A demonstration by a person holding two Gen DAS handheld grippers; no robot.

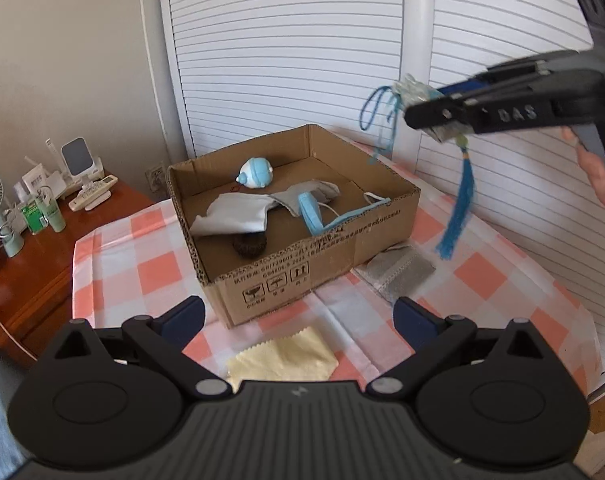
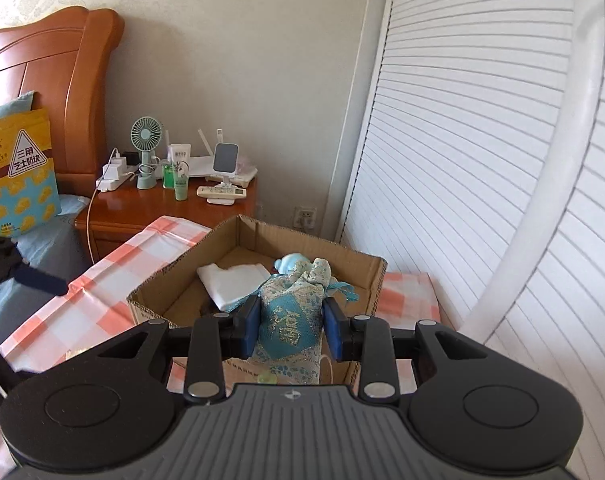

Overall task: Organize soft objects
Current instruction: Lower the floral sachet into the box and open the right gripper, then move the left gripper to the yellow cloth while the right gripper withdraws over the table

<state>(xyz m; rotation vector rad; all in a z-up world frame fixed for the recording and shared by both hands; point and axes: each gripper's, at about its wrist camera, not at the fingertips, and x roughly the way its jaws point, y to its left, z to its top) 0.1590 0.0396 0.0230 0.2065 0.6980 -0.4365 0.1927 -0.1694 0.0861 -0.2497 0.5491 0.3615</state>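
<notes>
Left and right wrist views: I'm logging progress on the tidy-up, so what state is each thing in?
Cardboard box: open-topped, partly filled.
Brocade pouch: clamped in the right gripper, held in the air, tassel hanging.
Left gripper: open, empty.
Yellow cloth: flat on the tablecloth, outside the box.
Grey cloth: on the tablecloth beside the box.
White cloth: in the box.
Blue mask: in the box.

Blue brocade sachet (image 2: 290, 320) with tassel (image 1: 458, 208) held upright above cardboard box (image 1: 302, 276), yellow cloth (image 1: 282, 360) flat on table.
</notes>
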